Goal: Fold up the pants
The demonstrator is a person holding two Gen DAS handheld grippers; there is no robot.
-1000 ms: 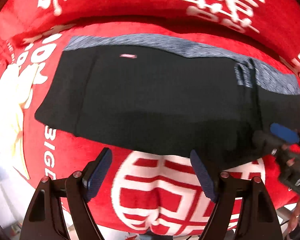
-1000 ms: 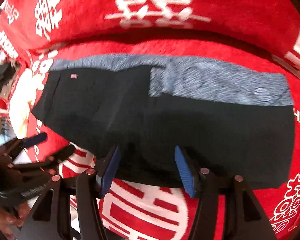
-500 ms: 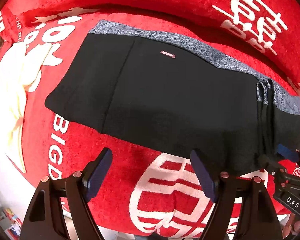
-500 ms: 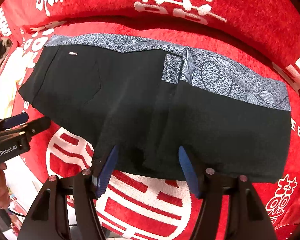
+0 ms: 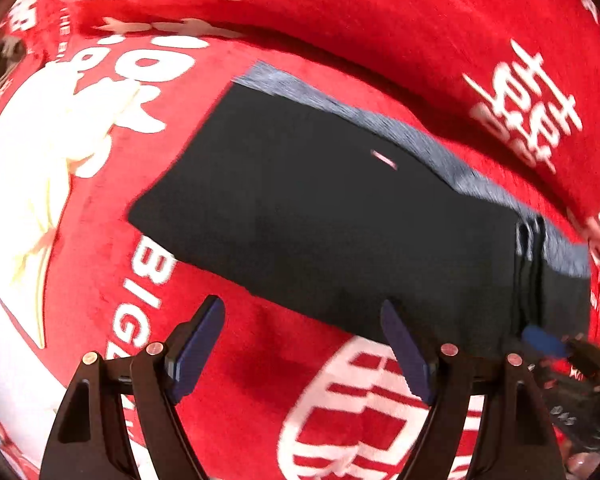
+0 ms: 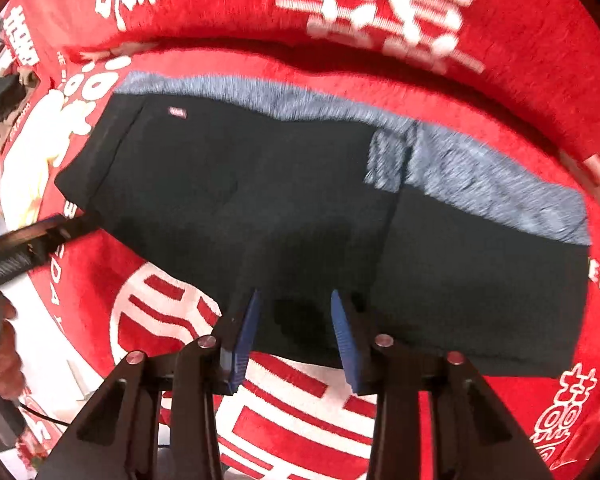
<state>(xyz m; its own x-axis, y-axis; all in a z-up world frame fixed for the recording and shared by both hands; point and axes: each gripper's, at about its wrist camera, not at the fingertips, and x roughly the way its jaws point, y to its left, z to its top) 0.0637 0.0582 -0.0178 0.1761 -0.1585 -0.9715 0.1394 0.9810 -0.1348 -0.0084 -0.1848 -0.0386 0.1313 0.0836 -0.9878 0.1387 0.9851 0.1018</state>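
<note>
Black pants [image 5: 332,224] with a grey patterned strip along the far edge lie flat and folded on a red blanket [image 5: 420,20]; they also show in the right wrist view [image 6: 284,208]. My left gripper [image 5: 302,344] is open and empty, just in front of the pants' near edge, toward their left part. My right gripper [image 6: 294,336] is partly open, its blue pads [image 6: 244,332] either side of the pants' near edge, not clamped. The right gripper shows at the lower right of the left wrist view [image 5: 560,356]. The left gripper shows at the left of the right wrist view [image 6: 32,240].
The red blanket [image 6: 380,8] with white lettering covers the surface and rises behind the pants. A cream-white printed figure [image 5: 32,168] lies on the blanket left of the pants. A hand [image 6: 4,356] holds the left gripper.
My left gripper has swung left, so the pants now sit further right in its view. My right gripper has narrowed and come lower at the pants' near edge.
</note>
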